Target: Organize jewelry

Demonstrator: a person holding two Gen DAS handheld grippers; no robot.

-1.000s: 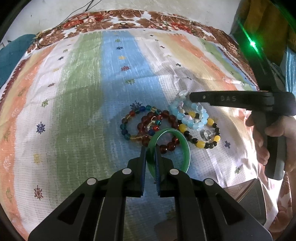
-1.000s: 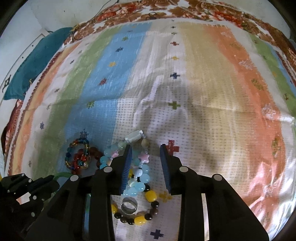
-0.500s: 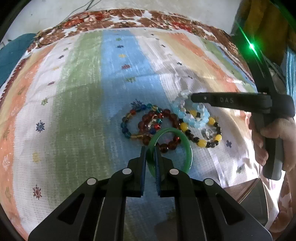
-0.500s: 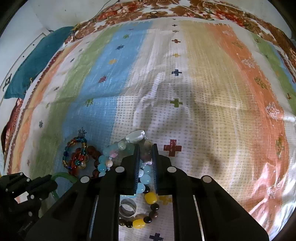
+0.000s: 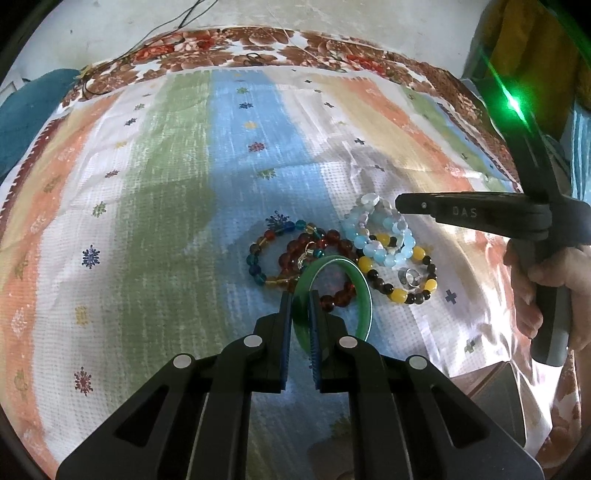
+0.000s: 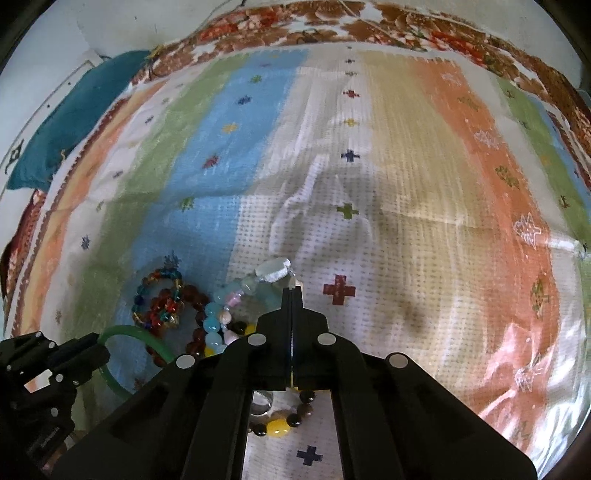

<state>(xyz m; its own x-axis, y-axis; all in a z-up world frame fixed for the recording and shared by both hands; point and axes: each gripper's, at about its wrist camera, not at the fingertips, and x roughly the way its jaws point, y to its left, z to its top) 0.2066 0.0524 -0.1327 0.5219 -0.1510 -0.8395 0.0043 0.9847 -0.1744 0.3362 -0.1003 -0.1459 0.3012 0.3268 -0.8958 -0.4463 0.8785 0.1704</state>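
Note:
A pile of jewelry lies on the striped cloth (image 5: 166,206). My left gripper (image 5: 298,295) is shut on a green bangle (image 5: 360,291), which shows at the lower left of the right wrist view (image 6: 122,332). My right gripper (image 6: 291,293) is shut over the pale blue bead bracelet (image 5: 384,236) (image 6: 221,310); I cannot tell if it pinches a strand. Its fingertip shows in the left wrist view (image 5: 402,203). A dark red bead bracelet (image 5: 332,266), a multicolour bead bracelet (image 5: 266,254), a black and yellow bead bracelet (image 5: 402,291) and a silver ring (image 5: 408,277) lie beside them.
A teal cushion (image 6: 70,118) lies at the cloth's far left. A floral border (image 5: 258,48) runs along the far edge, with a thin cable (image 5: 177,22) beyond it. The person's hand (image 5: 546,280) holds the right gripper's handle. A dark object (image 5: 495,402) sits at the near right edge.
My right gripper has closed from wide open to shut over the pale blue beads. My left gripper has stayed shut on the green bangle and barely moved.

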